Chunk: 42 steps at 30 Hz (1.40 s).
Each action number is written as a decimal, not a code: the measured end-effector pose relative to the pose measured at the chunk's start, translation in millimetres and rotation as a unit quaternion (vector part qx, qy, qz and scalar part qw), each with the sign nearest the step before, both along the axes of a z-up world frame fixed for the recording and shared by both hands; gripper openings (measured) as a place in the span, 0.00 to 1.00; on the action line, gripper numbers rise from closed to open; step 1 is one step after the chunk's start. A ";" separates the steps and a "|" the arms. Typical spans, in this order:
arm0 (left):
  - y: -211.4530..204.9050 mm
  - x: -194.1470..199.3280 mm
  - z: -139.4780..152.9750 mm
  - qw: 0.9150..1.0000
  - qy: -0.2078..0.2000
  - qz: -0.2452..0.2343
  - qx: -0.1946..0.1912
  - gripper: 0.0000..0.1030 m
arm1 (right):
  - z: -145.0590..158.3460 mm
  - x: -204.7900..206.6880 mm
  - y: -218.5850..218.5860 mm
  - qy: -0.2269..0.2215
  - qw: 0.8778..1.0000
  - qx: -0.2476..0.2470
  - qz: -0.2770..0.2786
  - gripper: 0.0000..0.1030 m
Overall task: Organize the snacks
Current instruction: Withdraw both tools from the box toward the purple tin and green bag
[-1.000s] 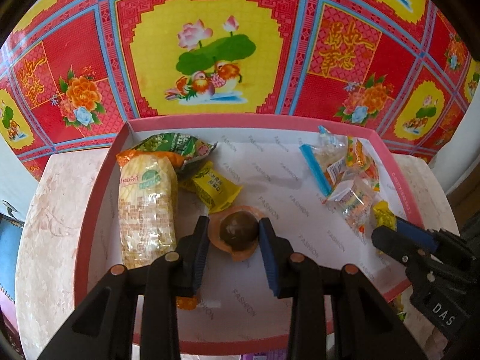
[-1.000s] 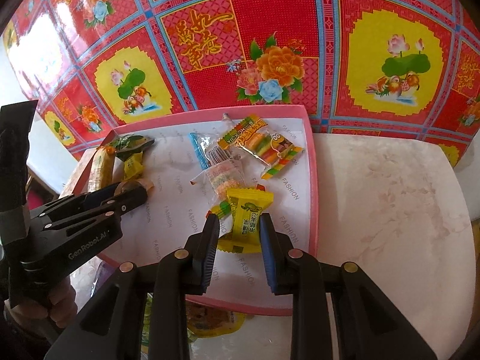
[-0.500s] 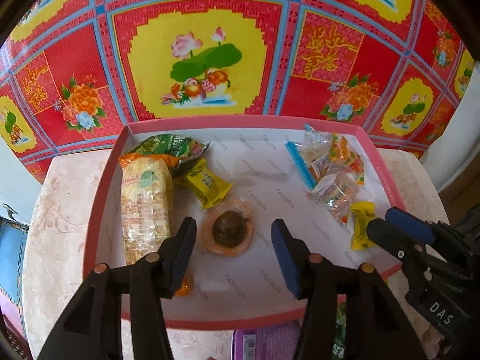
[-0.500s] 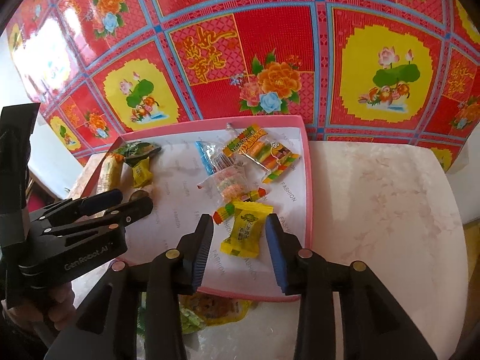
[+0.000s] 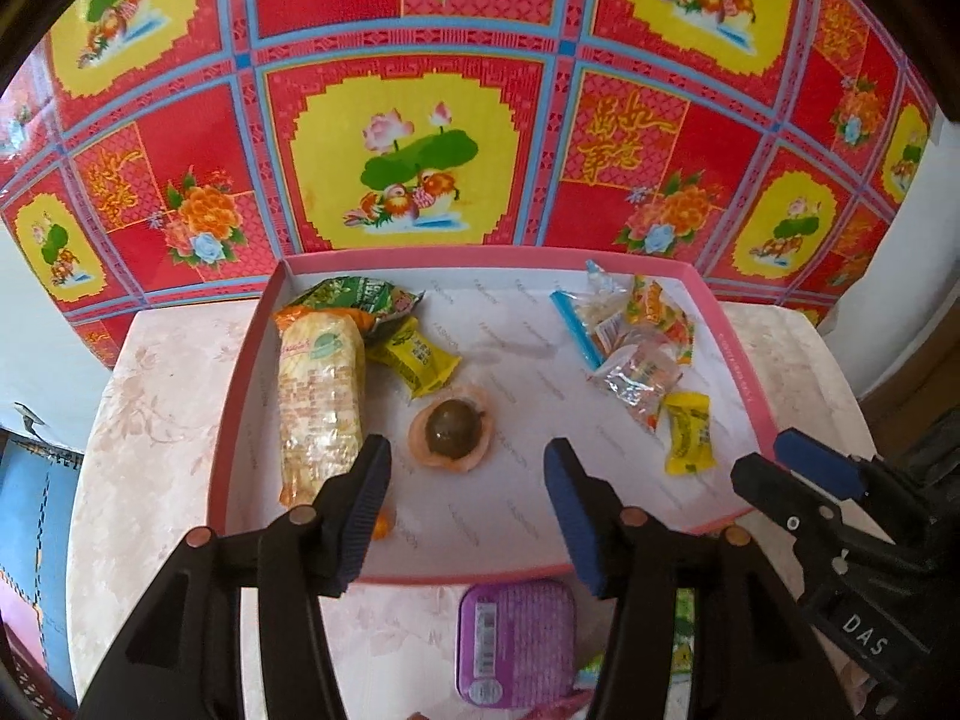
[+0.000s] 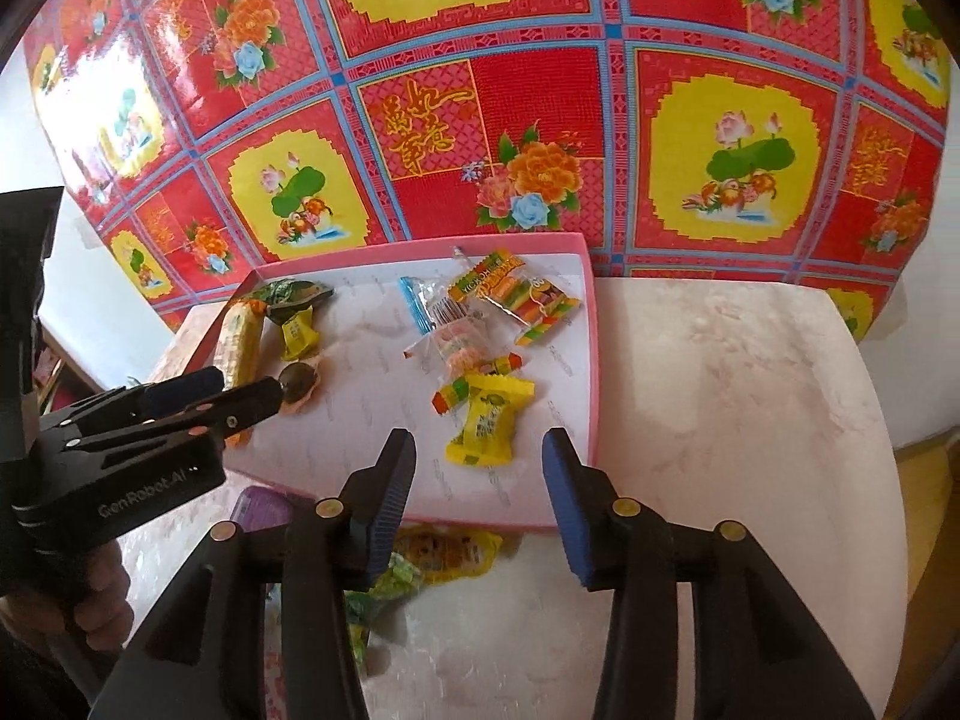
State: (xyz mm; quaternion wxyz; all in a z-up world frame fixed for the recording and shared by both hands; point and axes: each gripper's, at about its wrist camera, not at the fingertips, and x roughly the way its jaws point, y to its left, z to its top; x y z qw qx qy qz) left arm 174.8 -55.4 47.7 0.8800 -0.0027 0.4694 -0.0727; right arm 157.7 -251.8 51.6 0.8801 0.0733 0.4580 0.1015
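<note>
A pink-rimmed tray (image 5: 738,354) holds the snacks. My left gripper (image 5: 468,450) stands open just above and in front of a round brown snack in an orange wrapper (image 5: 453,433), which lies free on the tray floor. A long cracker pack (image 5: 321,396), a yellow pack (image 5: 420,357) and a green pack (image 5: 354,297) lie at the tray's left. My right gripper (image 6: 477,441) hovers over a yellow candy (image 6: 489,423) near the tray's (image 6: 591,360) front right corner. Its jaws are opening and its pads touch nothing. The left gripper (image 6: 246,387) shows beside the brown snack (image 6: 300,385).
Clear and striped candy packets (image 5: 636,354) cluster at the tray's back right. On the marble table (image 6: 720,420) in front of the tray lie a purple tin (image 5: 515,642) and loose yellow and green packs (image 6: 444,552). A red patterned cloth wall stands right behind the tray.
Both grippers let go and opened: the left released the brown snack, the right released the yellow candy. Both pulled up and back, bringing the tray's front edge and the purple tin into view.
</note>
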 end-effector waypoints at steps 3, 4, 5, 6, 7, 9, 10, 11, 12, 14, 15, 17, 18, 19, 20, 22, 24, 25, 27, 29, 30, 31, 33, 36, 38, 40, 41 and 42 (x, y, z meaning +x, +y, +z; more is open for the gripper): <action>5.4 -9.7 6.6 1.000 -0.003 0.001 -0.002 0.54 | 3.7 -7.2 -2.7 -0.002 1.000 0.000 -0.004 0.44; 5.9 -10.6 6.6 1.000 -0.003 0.001 -0.002 0.54 | 4.8 -9.5 -3.8 -0.002 1.000 0.000 -0.005 0.44; 3.2 -10.2 5.7 1.000 -0.003 0.002 -0.002 0.54 | 5.8 -10.8 -4.3 -0.002 1.000 0.001 -0.006 0.44; 1.7 -10.6 6.2 1.000 -0.004 0.002 -0.002 0.54 | 6.8 -12.9 -5.2 -0.002 1.000 0.001 -0.008 0.44; 2.9 -13.6 7.9 1.000 -0.005 0.003 -0.003 0.54 | 7.5 -15.3 -6.0 -0.002 1.000 0.001 -0.010 0.44; 1.8 -16.9 8.6 1.000 -0.006 0.004 -0.004 0.54 | 8.7 -19.4 -7.5 -0.003 1.000 0.002 -0.013 0.44; 3.8 -20.9 10.6 1.000 -0.007 0.005 -0.005 0.54 | 9.0 -20.8 -7.7 -0.003 1.000 0.002 -0.013 0.44; 0.0 -18.5 8.0 1.000 -0.007 0.005 -0.005 0.54 | 9.8 -23.8 -8.6 -0.004 1.000 0.002 -0.014 0.45; 0.8 -20.8 8.5 1.000 -0.008 0.006 -0.005 0.54 | 10.2 -25.5 -8.8 -0.004 1.000 0.002 -0.015 0.45; 2.6 -25.5 9.1 1.000 -0.008 0.008 -0.006 0.54 | 10.4 -30.5 -10.5 -0.004 1.000 0.000 -0.017 0.45; 3.5 -27.5 8.9 1.000 -0.007 0.008 -0.006 0.54 | 10.2 -32.5 -11.3 -0.003 1.000 0.000 -0.018 0.45; 5.7 -32.4 8.3 1.000 -0.005 0.010 -0.008 0.54 | 9.1 -37.6 -13.0 0.000 1.000 -0.001 -0.019 0.45; 6.0 -32.8 7.9 1.000 -0.004 0.011 -0.008 0.54 | 8.4 -39.9 -13.7 0.001 1.000 -0.001 -0.019 0.46; 6.8 -34.1 7.5 1.000 -0.002 0.011 -0.009 0.54 | 7.4 -42.8 -14.5 0.003 1.000 -0.002 -0.019 0.46; 7.2 -35.0 7.1 1.000 -0.001 0.011 -0.009 0.54 | 6.5 -45.4 -15.5 0.005 1.000 -0.003 -0.020 0.46; 8.0 -36.8 5.8 1.000 0.003 0.011 -0.009 0.54 | 4.7 -49.6 -17.5 0.008 1.000 -0.004 -0.021 0.46; 8.1 -37.9 4.6 1.000 0.006 0.010 -0.009 0.55 | 3.0 -53.8 -20.5 0.011 1.000 -0.004 -0.023 0.47; 8.4 -39.0 3.7 1.000 0.008 0.010 -0.011 0.55 | 2.1 -55.6 -22.2 0.012 1.000 -0.004 -0.025 0.47; 8.7 -40.8 2.5 1.000 0.011 0.009 -0.012 0.55 | 0.7 -59.5 -26.4 0.015 0.999 -0.004 -0.030 0.47; 8.8 -43.4 0.2 1.000 0.013 0.009 -0.011 0.55 | -0.6 -63.3 -31.0 0.018 0.999 -0.004 -0.035 0.47; 8.7 -44.4 -0.7 1.000 0.013 0.009 -0.011 0.55 | -1.2 -64.9 -33.1 0.018 0.999 -0.004 -0.037 0.47; 8.6 -45.7 -2.4 1.000 0.015 0.008 -0.011 0.55 | -1.7 -66.4 -35.1 0.019 0.999 -0.004 -0.040 0.47; 8.1 -47.5 -5.0 1.000 0.019 0.007 -0.012 0.55 | -3.0 -68.5 -38.2 0.021 0.999 -0.004 -0.044 0.47; 7.2 -49.8 -9.7 1.000 0.025 0.004 -0.012 0.55 | -5.5 -70.3 -40.8 0.024 0.999 -0.002 -0.049 0.47; 5.9 -51.5 -12.9 1.000 0.029 0.002 -0.010 0.55 | -6.5 -71.2 -41.1 0.025 0.999 0.001 -0.048 0.47; 4.6 -52.5 -16.3 0.999 0.034 0.001 -0.009 0.55 | -7.2 -71.5 -40.1 0.025 0.999 0.002 -0.046 0.47; 3.8 -52.8 -18.0 0.999 0.038 0.001 -0.010 0.55 | -7.7 -71.8 -39.5 0.026 0.999 0.003 -0.045 0.47; 3.5 -53.1 -18.9 0.999 0.040 0.000 -0.011 0.55 | -8.2 -71.5 -39.0 0.026 0.999 0.003 -0.044 0.47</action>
